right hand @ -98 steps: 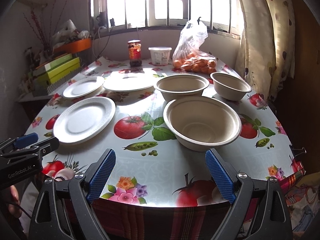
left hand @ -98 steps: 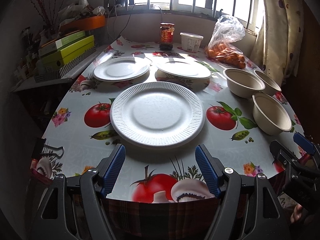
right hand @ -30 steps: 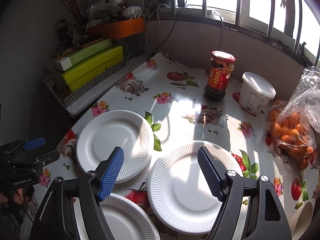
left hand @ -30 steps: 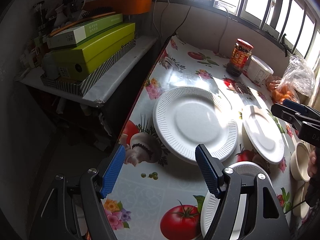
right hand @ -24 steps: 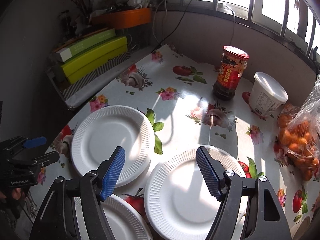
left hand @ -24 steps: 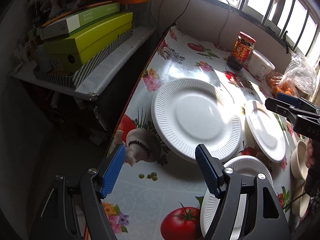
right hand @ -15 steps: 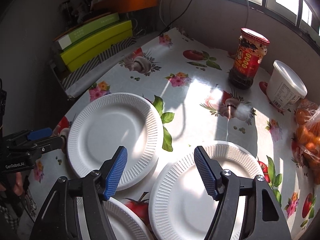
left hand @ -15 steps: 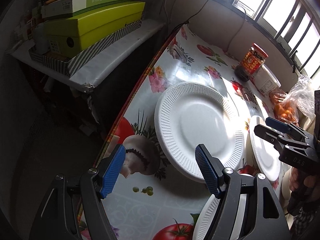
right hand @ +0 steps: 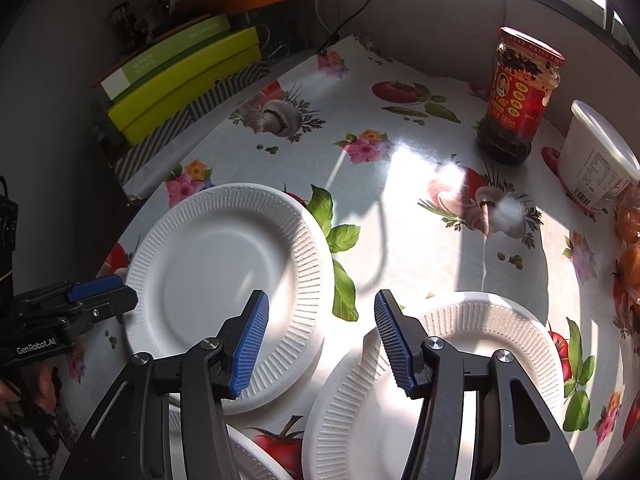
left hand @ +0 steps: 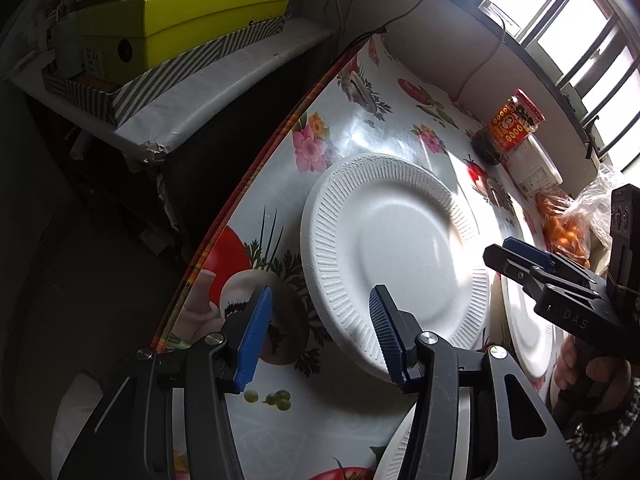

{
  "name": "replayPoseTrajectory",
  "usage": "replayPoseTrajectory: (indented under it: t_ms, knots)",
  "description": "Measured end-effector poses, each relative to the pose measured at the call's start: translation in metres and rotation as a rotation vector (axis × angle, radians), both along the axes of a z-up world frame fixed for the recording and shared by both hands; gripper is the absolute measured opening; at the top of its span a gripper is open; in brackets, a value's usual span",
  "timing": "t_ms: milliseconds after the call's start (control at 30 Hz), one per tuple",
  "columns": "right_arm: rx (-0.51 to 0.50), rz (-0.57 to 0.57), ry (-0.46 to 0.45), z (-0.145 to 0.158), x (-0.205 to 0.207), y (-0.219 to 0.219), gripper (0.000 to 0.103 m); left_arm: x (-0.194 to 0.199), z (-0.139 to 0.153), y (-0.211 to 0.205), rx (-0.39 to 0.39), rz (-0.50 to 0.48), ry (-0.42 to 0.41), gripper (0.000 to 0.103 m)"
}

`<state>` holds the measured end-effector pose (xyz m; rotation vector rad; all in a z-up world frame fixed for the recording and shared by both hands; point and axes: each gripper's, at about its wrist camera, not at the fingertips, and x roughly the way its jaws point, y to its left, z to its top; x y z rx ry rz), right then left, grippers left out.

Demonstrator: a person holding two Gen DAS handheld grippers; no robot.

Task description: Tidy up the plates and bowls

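While both tools gape wide and hold nothing, the left tool (left hand: 318, 332) hangs over the near rim of a white plate (left hand: 394, 256) lying by the desk's (right hand: 372, 184) left edge. The right tool (right hand: 318, 332) hovers between that plate and a second plate (right hand: 460, 376) just beside it. A third plate (right hand: 248, 456) peeks in below them. Near the far edge stand a red jar (right hand: 518, 104) and a white tub (right hand: 596, 160).

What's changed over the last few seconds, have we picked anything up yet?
Nothing picked up. Both grippers moved from the table's near edge toward its far left corner: the left gripper now straddles the rim of the far-left plate, the right gripper hangs between that plate and the second plate. Both stay open; the plates haven't moved.
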<state>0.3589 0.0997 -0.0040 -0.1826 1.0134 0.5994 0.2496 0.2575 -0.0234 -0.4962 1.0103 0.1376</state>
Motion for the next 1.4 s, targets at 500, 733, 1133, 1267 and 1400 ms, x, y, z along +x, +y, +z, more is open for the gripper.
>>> replayPoseTrajectory:
  t_ms: [500,733,1133,1267,1400]
  knots:
    - [0.031,0.000,0.048,-0.011,0.005,-0.001,0.027,0.002,-0.004,-0.002,-0.021,-0.006,0.008,0.031]
    - [0.042,0.006,0.040,-0.010,0.002,0.000,0.019,0.003,-0.004,-0.003,-0.014,-0.006,0.007,0.027]
    - [0.065,-0.006,0.037,-0.003,-0.005,-0.005,0.016,-0.003,0.012,-0.006,0.026,-0.001,-0.041,0.027]
    - [0.084,-0.009,0.036,0.005,-0.011,-0.009,0.016,-0.007,0.018,-0.006,0.034,-0.002,-0.049,0.027]
    - [0.082,-0.006,0.020,0.013,-0.020,-0.011,0.016,-0.013,0.022,-0.010,0.042,-0.012,-0.057,0.027]
